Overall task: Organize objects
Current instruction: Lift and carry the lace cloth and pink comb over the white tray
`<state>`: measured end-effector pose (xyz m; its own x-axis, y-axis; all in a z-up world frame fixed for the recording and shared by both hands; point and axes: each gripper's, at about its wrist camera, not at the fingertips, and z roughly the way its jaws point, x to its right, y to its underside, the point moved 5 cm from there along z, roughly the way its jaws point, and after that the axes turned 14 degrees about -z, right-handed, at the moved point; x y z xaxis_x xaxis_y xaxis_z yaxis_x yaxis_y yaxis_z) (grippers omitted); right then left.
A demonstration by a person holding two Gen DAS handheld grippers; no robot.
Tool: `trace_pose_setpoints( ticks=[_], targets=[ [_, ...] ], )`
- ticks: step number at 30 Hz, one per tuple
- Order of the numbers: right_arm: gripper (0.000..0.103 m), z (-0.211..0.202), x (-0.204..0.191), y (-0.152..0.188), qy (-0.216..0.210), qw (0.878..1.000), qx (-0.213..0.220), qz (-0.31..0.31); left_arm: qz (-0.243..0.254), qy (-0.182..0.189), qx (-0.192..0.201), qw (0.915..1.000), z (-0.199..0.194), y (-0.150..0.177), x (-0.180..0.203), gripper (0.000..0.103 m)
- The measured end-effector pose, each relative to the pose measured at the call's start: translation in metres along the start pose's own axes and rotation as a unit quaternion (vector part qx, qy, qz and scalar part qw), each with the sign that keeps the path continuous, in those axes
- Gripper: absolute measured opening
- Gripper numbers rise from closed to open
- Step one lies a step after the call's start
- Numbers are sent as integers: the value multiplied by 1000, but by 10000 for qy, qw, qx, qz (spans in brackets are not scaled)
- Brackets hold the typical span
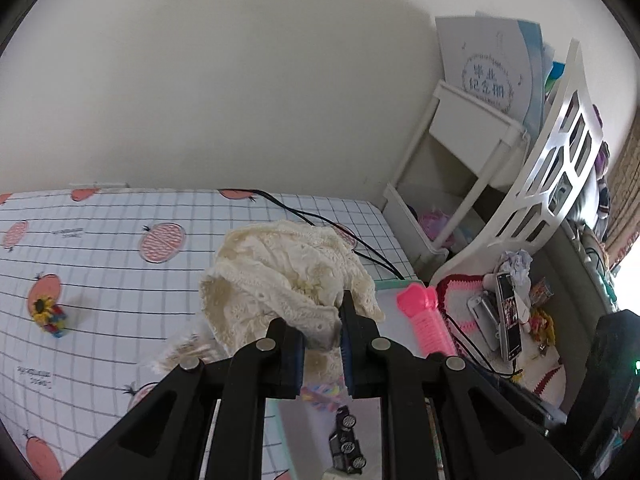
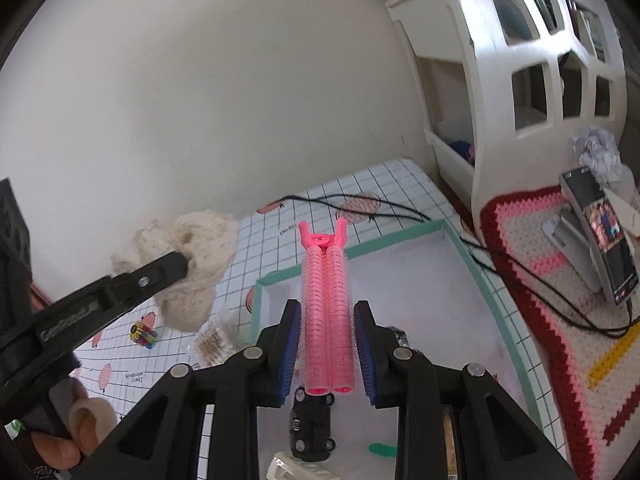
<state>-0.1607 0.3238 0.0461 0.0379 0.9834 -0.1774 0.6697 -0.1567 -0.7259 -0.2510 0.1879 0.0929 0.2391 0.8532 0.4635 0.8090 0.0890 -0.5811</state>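
While both grippers are loaded and raised over the table, the nearest thing under them is a shallow green-rimmed tray (image 2: 460,240) with a white floor. A black toy car (image 2: 312,428) lies in it below the right gripper, along with a small green piece (image 2: 382,449) and a clear plastic item (image 2: 296,472) at the near edge that is too cropped to name.

The right gripper (image 2: 328,356) is clamped on a pink hair roller clip (image 2: 328,304), its blue pads pressing the near end so the hinged tip points away, over the tray. The hold looks chosen to keep the long clip level for carrying.

The left gripper (image 1: 322,348) is closed on a cream crocheted cloth (image 1: 288,276), pinching one edge so the rest bunches and hangs beyond the fingertips, off to the tray's left above the grid-patterned tablecloth (image 1: 120,300). My guess is it is being lifted clear for sorting.

Farther out on the tablecloth sits a small sunflower clip (image 1: 48,316), and black cables (image 2: 400,210) run past the tray's far rim. To the right, a phone (image 2: 608,236) leans on a stand upon a crocheted mat (image 2: 552,344). Beyond stands a white shelf unit (image 1: 480,136) holding a booklet; its lower bins hold items I cannot identify.
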Motion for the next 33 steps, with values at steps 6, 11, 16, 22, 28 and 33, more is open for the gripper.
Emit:
trace_pose_setpoints(
  ticks=[6,11,16,22,28,33],
  targets=[
    [29,16,-1,11,37,9996,-260,-141,-71,75,-207,9997,25,9,4,15],
    [29,28,0,17,-7,9993,-380,-66,7,52,-440,9990,43,20,6,16],
    [29,40,1,27,31,9984,-563,-62,-34,-63,-645,9979,56,29,-2,16],
    [29,44,2,32,70,9976,-686,-100,-117,-188,-896,9957,71,40,-12,16],
    [29,49,4,37,138,9963,-840,-79,-35,-298,-1074,9938,78,49,-10,16],
    [29,52,3,40,164,9953,-951,-78,-73,-407,-1231,9915,84,55,-13,16]
  ],
)
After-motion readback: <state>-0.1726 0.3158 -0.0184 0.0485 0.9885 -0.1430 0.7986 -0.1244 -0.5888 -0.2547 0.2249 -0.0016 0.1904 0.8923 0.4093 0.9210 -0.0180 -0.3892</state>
